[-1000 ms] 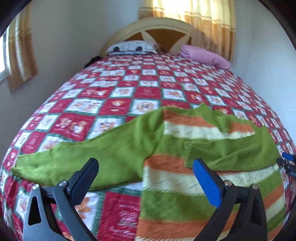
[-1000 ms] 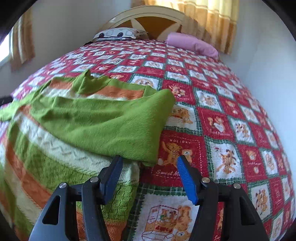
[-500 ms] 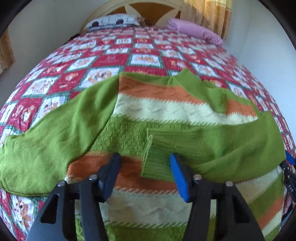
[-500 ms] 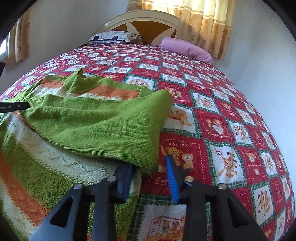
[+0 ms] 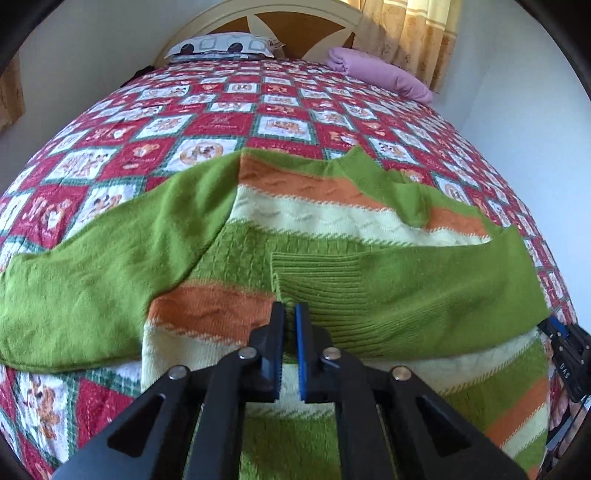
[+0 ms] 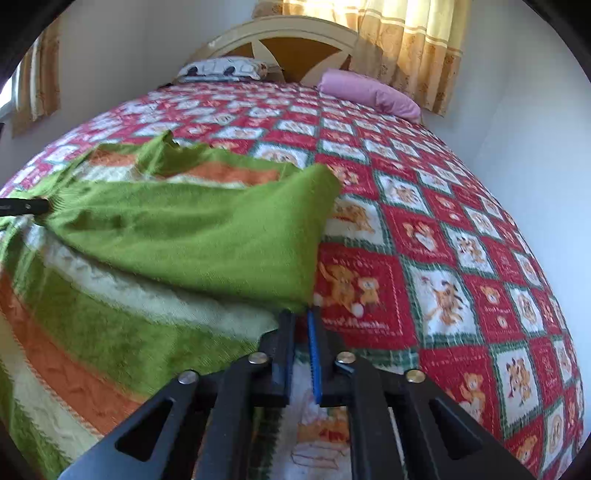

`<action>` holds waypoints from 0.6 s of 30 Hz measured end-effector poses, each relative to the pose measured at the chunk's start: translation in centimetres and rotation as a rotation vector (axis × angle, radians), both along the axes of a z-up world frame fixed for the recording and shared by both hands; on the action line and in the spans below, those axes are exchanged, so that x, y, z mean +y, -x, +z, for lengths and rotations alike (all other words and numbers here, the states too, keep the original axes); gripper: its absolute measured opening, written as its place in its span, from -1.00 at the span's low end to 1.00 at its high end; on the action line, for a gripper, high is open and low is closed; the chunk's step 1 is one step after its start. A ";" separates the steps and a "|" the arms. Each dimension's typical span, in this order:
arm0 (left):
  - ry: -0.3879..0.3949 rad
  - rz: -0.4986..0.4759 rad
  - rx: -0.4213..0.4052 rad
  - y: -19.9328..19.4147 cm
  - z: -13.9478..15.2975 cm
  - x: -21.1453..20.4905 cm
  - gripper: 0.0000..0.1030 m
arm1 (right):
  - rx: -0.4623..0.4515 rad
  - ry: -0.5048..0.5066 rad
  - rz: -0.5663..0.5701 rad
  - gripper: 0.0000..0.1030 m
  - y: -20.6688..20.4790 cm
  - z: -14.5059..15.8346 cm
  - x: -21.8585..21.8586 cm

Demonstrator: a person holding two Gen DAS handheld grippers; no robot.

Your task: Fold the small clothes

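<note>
On the teddy-bear quilt [image 6: 424, 266], the striped sweater [image 5: 314, 221] lies with both grippers pinched on its folded-over sleeve, left gripper [image 5: 290, 314] at the cuff, right gripper [image 6: 301, 317] at the fold, so shallow bites could slip

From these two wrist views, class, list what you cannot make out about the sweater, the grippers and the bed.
- Sweater hem: left view, hidden behind the left gripper and cut off by the bottom edge.
- What the right gripper pinches: right view, its jaws are closed at the folded sleeve edge; the contact itself is hidden.
- Bedspread lettering: right view, too small and blurred.
- Headboard top: left view, cut off by the top edge.
</note>
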State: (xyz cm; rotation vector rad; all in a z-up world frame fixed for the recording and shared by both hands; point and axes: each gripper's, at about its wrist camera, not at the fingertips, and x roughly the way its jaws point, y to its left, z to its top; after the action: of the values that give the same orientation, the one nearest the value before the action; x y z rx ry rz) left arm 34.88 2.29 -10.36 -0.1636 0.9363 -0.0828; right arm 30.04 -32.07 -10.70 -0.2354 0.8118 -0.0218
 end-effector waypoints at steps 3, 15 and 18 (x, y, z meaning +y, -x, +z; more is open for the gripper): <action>-0.022 -0.005 -0.007 0.6 -0.3 -0.2 -0.87 | 0.027 -0.056 -0.045 -1.00 -0.4 -0.5 -1.6; -0.075 0.002 -0.051 0.7 -1.1 -0.4 -0.80 | -0.042 -0.233 0.020 0.15 -1.9 3.7 1.1; -0.089 0.019 -0.058 1.0 -0.9 -0.4 -0.79 | 0.037 -0.222 0.009 -0.29 -3.6 1.8 1.7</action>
State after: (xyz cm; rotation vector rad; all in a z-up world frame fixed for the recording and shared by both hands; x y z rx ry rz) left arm 33.86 1.88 -11.27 -0.0876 0.8790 -0.0281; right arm 33.63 -30.34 -8.86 -0.0296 0.8429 0.0810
